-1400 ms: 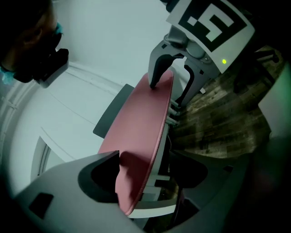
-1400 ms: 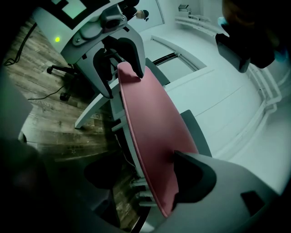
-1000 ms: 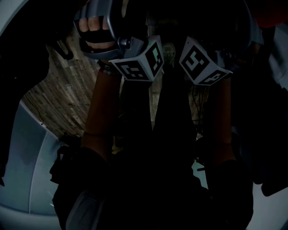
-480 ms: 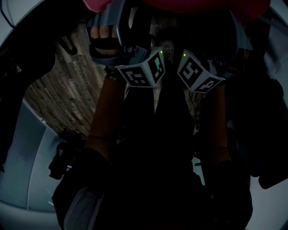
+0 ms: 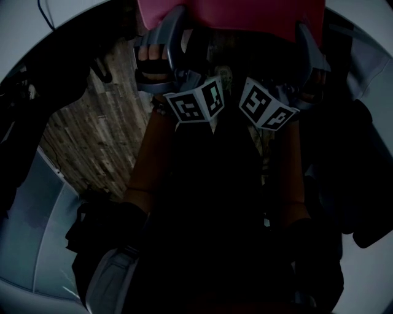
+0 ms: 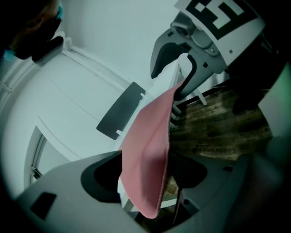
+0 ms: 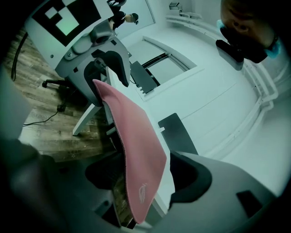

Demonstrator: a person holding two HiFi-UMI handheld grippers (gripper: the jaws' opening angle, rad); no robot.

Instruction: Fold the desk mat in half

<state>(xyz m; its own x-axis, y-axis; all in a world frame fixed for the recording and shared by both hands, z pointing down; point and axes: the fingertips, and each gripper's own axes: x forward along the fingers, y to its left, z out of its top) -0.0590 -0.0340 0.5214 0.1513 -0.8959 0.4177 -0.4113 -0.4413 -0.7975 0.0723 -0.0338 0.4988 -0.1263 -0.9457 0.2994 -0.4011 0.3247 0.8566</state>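
Head view: I'm holding the pink desk mat (image 5: 245,15) up above the white desk (image 6: 68,113); left claw (image 6: 145,182) and right claw (image 7: 145,182) each clamp a corner; the held edge runs claw to claw, so I reckon both must travel forward together.

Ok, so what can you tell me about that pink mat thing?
The desk mat is pink, thin and bendy, like soft fabric, with a stitched edge and a small outline logo near one corner. It's lifted off the white desk and stretched between the two grippers. The left gripper is shut on one end and the right gripper on the other. It sags a little in between. Only the grippers touch the part that shows.
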